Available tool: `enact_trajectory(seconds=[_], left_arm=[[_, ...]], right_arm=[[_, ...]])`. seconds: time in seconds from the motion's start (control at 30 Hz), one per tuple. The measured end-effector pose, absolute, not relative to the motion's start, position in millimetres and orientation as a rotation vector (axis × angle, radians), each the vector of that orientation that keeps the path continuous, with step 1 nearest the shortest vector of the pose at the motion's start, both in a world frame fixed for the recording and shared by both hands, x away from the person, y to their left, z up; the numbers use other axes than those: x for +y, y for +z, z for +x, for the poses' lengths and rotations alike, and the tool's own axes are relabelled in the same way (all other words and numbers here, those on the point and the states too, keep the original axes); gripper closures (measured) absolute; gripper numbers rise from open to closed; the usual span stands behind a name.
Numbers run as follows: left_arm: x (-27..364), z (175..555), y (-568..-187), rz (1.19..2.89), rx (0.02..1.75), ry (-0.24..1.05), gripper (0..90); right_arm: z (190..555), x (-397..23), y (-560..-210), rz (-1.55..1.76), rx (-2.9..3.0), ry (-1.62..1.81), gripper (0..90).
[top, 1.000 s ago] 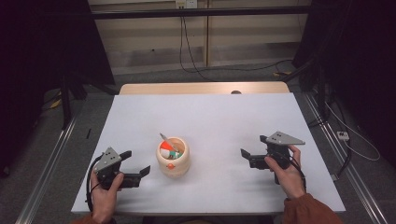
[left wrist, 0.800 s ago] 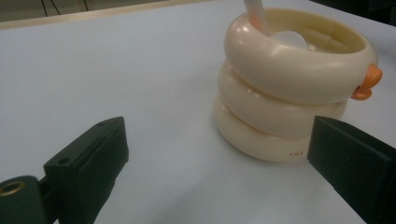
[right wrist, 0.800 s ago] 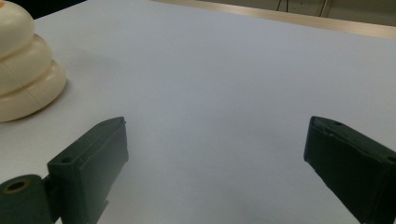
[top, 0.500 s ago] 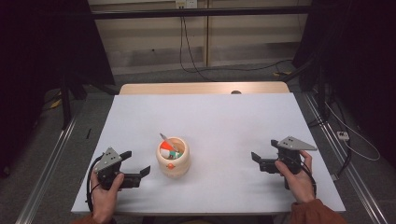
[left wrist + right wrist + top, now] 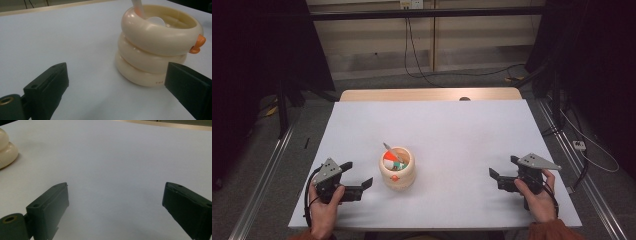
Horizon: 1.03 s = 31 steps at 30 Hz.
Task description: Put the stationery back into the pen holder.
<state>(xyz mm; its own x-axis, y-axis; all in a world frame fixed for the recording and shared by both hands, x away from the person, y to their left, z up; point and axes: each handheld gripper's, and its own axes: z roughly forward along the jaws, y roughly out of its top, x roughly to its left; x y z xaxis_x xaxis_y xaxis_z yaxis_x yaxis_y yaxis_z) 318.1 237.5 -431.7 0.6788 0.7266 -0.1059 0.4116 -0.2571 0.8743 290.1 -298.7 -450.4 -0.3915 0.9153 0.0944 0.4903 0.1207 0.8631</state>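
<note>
So over by the near left corner of the white tabletop [image 5: 432,125], the left gripper [image 5: 360,174] sits in the person's hand with its jaws spread wide and nothing between them. It's pointed straight at the one cream-coloured, three-ringed glossy cup with a little orange knob on its side [image 5: 397,172], which stands just beside it, a bit left of the middle and toward the near edge. In the left gripper view that cup [image 5: 155,50] sits between the jaw tips but farther out, not touched.

My guess on handling: it looks like hard, smooth plastic or ceramic, so stiff, fairly light, and slippery on those rounded rings. I'd pinch it low across a groove between two rings, or on the rim wall, and go gently since it might tip.

Inside the cup there's a small bundle of stuff: one slim pale stick [image 5: 388,149] leaning out toward the far left, plus some orange, white and green bits I can't count properly.

Well apart, near the right edge by the near corner, the right gripper [image 5: 502,172] is also gaping wide with nothing in it, hovering over bare table.

Count: one cup, two grippers.
</note>
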Motion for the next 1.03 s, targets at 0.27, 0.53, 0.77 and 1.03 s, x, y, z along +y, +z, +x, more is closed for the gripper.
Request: enact_trajectory(seconds=[0.27, 0.53, 0.77, 1.03], left_arm=[[237.7, 317.8, -431.4, 1.893, 0.896, 0.406, 5.4], [238.7, 319.5, -431.8, 1.893, 0.907, 0.408, 5.5], [239.4, 319.9, -431.8, 1.886, 0.920, 0.405, 5.9], [239.7, 321.2, -432.2, 1.887, 0.918, 0.406, 5.9]], right_arm=[[282.3, -304.8, -455.4, 1.360, 1.916, 1.196, 6.8], [281.6, -307.2, -458.6, 1.348, 1.907, 1.201, 6.9], [282.9, -304.7, -460.5, 1.336, 1.916, 1.208, 6.9], [283.9, -304.6, -461.3, 1.328, 1.922, 1.206, 6.9]])
